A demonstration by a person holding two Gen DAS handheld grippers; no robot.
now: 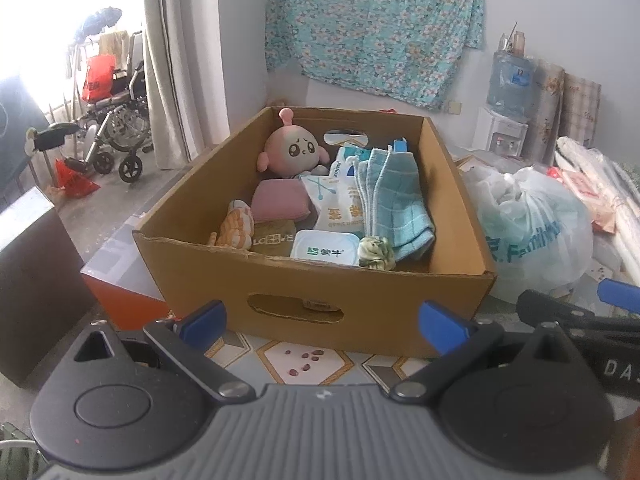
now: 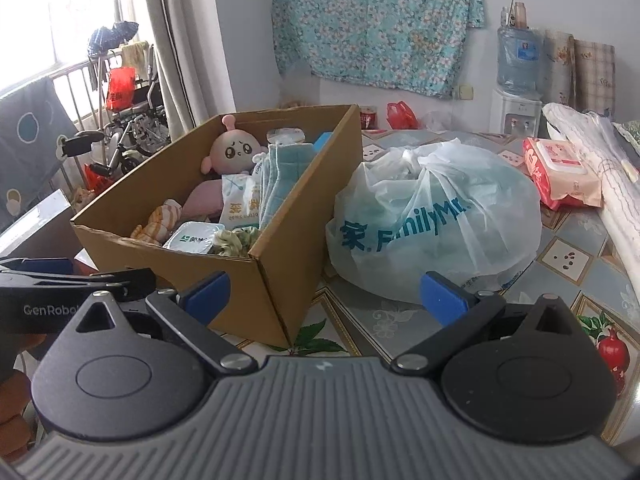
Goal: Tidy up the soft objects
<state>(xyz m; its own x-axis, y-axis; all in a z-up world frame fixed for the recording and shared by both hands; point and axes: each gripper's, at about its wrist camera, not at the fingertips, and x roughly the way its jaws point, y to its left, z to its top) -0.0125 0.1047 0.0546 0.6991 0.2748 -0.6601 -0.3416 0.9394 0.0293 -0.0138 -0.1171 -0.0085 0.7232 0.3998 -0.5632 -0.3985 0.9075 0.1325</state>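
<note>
The left gripper hangs with its blue fingers spread wide and nothing between them, low over the patterned table. Straight ahead of it, close to the fingertips, stands the box, an open cardboard carton with a handle slot in its near wall. Inside, at the far left from this gripper, a pink doll leans against the back wall; a pink cushion lies in front of it, and an orange-and-white plush sits against the near wall to the left. Folded blue towels stand on the right side, a white packet beside them, a white tub and a green scrunchie at the near wall.

The right gripper is also spread open and empty. The box's near corner lies just ahead and to its left. Ahead and slightly right, next to the box's side wall, sits a tied white bag. Farther right, beyond the bag, a pink wipes pack lies on the table. The other gripper's fingers show at the left edge of this view.
</note>
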